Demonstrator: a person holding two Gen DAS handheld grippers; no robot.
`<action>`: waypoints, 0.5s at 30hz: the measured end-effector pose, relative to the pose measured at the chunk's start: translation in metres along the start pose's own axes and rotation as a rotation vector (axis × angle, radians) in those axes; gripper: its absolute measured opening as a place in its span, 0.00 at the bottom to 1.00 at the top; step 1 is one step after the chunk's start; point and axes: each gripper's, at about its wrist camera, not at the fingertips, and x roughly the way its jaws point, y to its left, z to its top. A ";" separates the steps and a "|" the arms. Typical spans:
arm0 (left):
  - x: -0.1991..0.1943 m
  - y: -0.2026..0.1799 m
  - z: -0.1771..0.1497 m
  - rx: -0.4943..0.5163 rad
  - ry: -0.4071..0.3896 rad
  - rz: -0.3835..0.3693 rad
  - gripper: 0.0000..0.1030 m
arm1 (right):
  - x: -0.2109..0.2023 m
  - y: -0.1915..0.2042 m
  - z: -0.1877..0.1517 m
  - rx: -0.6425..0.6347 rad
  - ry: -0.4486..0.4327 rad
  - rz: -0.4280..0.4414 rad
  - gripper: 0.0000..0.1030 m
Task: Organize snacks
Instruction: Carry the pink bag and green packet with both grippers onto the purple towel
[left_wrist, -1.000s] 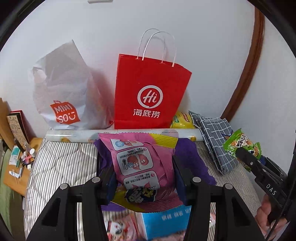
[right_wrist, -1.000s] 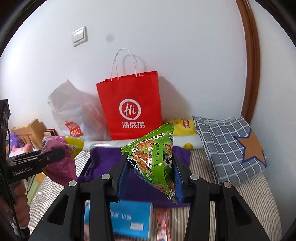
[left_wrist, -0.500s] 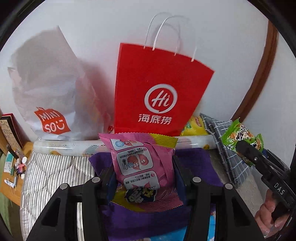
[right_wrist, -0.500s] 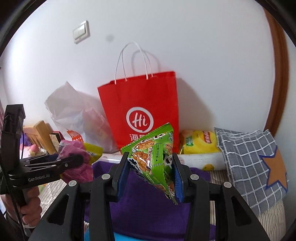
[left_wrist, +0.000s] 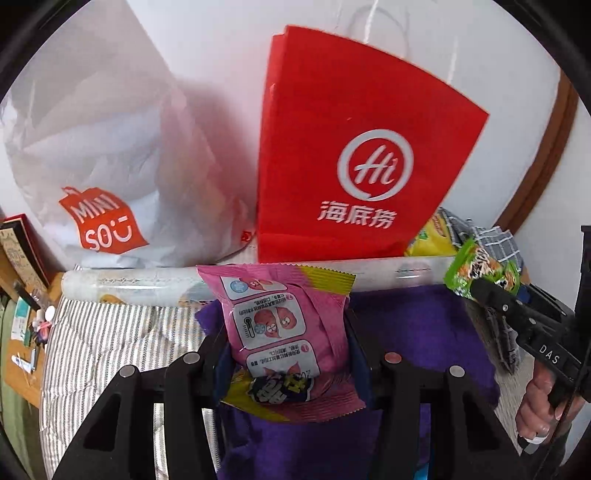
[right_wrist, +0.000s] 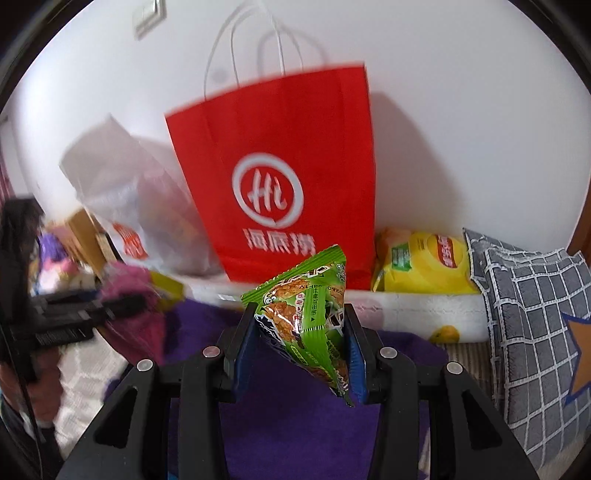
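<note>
Carrying two snack packs toward the bags at the far wall is the step in hand, I'd judge: both are gripped and being held over the purple cloth (left_wrist: 413, 332) on the bed (left_wrist: 110, 332), w/ the red paper bag (left_wrist: 354, 155) standing straight ahead.

Left gripper (left_wrist: 290, 354): jaws closed to a narrow gap, pinching the pink snack pack (left_wrist: 284, 325) by its middle, pack upright, lower edge hanging below the pads. Right gripper (right_wrist: 301, 350): jaws likewise narrow, clamping the green snack pack (right_wrist: 310, 317), which is sitting tilted, its point hanging low on the right.

Next move, as I read it: lifting each pack above the red bag's rim and letting go over the opening. That's calling for height, since the bag mouth is well above both packs, and for a soft touch bc the paper bag is only leaning at the wall and could tip. Whether the white plastic bag (left_wrist: 110, 147) to its left is the target instead, can't tell.

Views differing: left cam is showing the white bag's logo, a long roll (left_wrist: 129, 284) lying at the bag bases, clutter at far left, plus the right gripper w/ its green pack and the hand (left_wrist: 543, 406) holding it. Right cam is showing a wall switch (right_wrist: 149, 14), a yellow chip bag (right_wrist: 424, 266) right of the red bag and a checked star cushion (right_wrist: 535, 332); left gripper there is blurred.
</note>
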 end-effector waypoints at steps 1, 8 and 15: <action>0.003 0.002 -0.001 -0.009 0.009 0.002 0.48 | 0.004 -0.003 -0.002 -0.003 -0.005 0.001 0.42; 0.020 0.008 -0.005 -0.037 0.069 -0.007 0.48 | 0.033 -0.021 -0.021 -0.046 0.138 0.004 0.42; 0.038 0.004 -0.010 -0.031 0.129 0.012 0.49 | 0.057 -0.026 -0.035 -0.046 0.234 0.017 0.42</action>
